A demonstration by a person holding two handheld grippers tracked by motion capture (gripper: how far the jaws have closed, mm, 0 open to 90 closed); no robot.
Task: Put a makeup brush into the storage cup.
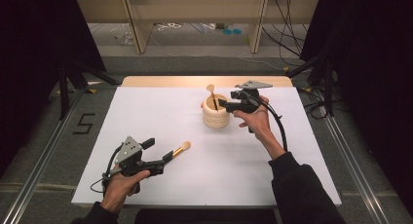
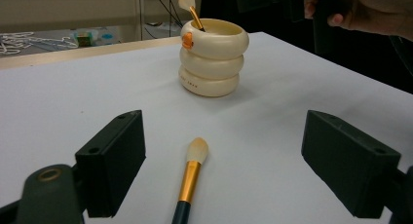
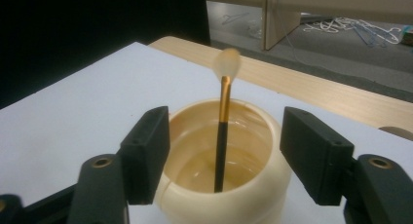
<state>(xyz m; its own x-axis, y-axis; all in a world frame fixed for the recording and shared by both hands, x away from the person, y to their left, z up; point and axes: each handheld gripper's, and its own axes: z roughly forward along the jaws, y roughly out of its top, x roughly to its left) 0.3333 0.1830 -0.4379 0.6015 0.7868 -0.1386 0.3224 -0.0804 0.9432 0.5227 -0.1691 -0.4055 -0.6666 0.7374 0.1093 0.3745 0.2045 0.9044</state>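
One brush stands in the holder; another brush lies nearer, left.

Glossy cream holder; brush ferrule shiny metal.

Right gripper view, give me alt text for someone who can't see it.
A makeup brush stands bristles-up inside a cream ringed holder on a white table. The right tool frames it with both black jaws open, touching neither brush nor holder.

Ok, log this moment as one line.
right gripper: open over cream ringed holder | black-handled makeup brush stands inside | left gripper: open around second brush on table
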